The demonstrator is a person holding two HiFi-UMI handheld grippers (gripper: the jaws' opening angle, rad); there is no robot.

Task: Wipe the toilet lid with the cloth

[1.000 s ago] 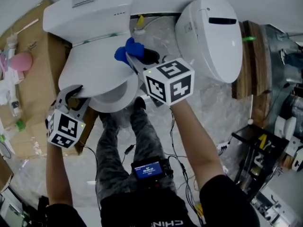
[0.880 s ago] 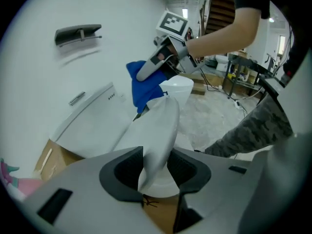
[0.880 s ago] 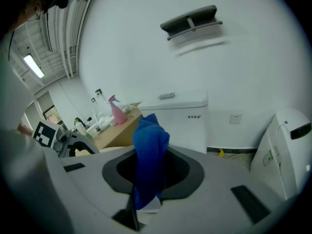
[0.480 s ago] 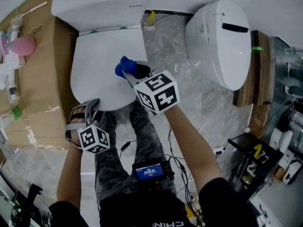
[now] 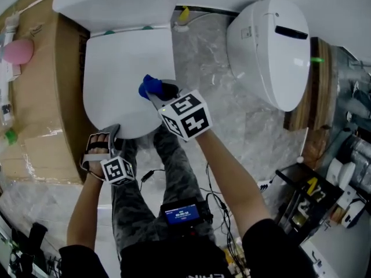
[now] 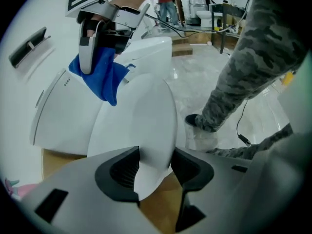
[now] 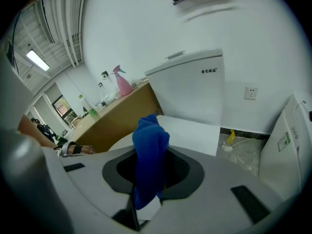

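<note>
Right claw point(image 5: 155, 91) clamps blue cloth point(image 5: 148, 86) | left claw point(image 6: 155, 167) just opening, toilet lid point(image 6: 141, 126) edge between | marble floor point(image 5: 208, 57)

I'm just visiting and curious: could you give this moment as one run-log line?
left gripper: jaws just opening, toilet lid front edge between them, not gripped | right gripper: shut on blue cloth, above lid | lid: down

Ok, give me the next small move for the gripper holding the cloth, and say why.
Probably lower the right gripper until the cloth presses flat on the toilet lid. The lid is down, and the clamped cloth seems to hang just above it, so wiping can't start yet.
</note>
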